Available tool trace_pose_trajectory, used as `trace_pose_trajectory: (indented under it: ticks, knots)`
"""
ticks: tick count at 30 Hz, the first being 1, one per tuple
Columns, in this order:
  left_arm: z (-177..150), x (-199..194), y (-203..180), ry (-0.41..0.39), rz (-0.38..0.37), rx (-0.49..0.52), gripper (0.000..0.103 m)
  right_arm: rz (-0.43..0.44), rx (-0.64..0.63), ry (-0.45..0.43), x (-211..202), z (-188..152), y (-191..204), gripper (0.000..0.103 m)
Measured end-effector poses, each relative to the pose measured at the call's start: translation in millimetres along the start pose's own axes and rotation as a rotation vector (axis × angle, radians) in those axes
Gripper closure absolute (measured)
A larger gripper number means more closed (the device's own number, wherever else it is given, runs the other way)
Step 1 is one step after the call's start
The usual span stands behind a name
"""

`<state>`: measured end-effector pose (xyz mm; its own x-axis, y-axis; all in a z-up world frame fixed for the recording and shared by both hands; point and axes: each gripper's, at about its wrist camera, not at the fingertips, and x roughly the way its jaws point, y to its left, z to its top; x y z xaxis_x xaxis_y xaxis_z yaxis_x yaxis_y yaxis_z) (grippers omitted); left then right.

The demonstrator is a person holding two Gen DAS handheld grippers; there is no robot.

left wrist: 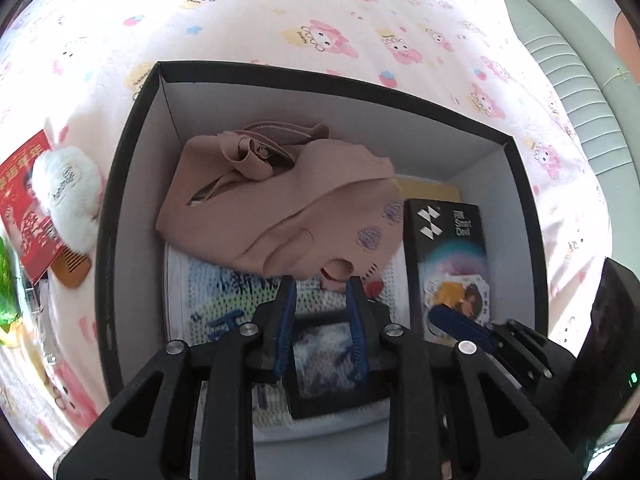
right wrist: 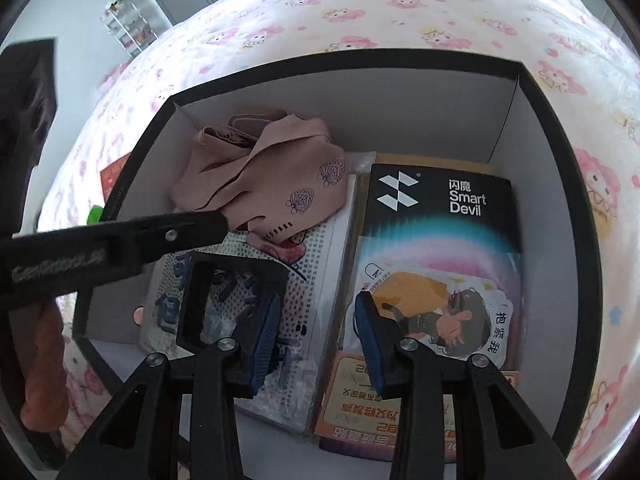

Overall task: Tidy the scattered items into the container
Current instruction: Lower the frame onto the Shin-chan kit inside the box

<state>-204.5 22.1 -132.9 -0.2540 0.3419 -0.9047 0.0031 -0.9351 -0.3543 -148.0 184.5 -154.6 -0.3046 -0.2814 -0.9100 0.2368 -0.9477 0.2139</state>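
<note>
Currently, noted left to right.
Outside box, left: red printed card (left wrist: 24, 200), white plush rabbit (left wrist: 68, 196) lying on it, brown comb (left wrist: 72, 270) just beside, something green (left wrist: 8, 280) at the frame edge; all on the pink cartoon bedsheet (left wrist: 320, 20), not yet tidied.
Container: black box with white lining (left wrist: 120, 240), open, on the bed.
Contents: crumpled tan cloth (left wrist: 288, 200) at the back left, over a perforated printed sheet (right wrist: 320, 280); small black frame (right wrist: 224, 300) on that sheet; Smart Devil box (right wrist: 440, 220) along the right side, a character sticker (right wrist: 440, 308) on it.
Left gripper (left wrist: 320, 284): above the box interior, tips near the cloth edge, jaws narrowly parted, nothing between them.
Right gripper (right wrist: 316, 304): over the box, jaws moderately apart, empty.
Step (judgement): between placements; most items already in.
Next (judgement): left gripper lifts out, crosses the left wall, widens for the plush rabbit; the card and comb lie flat and may need an edge pinch.
</note>
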Motion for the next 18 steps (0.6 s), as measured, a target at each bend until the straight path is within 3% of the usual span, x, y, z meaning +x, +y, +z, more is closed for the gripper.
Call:
trace_pose_trajectory:
  ticks: [3, 10, 13, 18]
  knots:
    - [-2, 5, 9, 0.018, -0.06, -0.015, 0.074, 0.027, -0.001, 0.009, -1, 1, 6, 0.068]
    - [-14, -11, 23, 0.014, -0.105, -0.018, 0.073, 0.169, -0.027, 0.1, 15, -5, 38, 0.066]
    - [-16, -16, 30, 0.003, -0.107, -0.027, 0.072, 0.185, -0.045, 0.132, 24, -12, 57, 0.066]
    - [-23, -27, 40, -0.017, -0.114, -0.031, 0.072, 0.233, -0.008, 0.113, 10, -21, 60, 0.066]
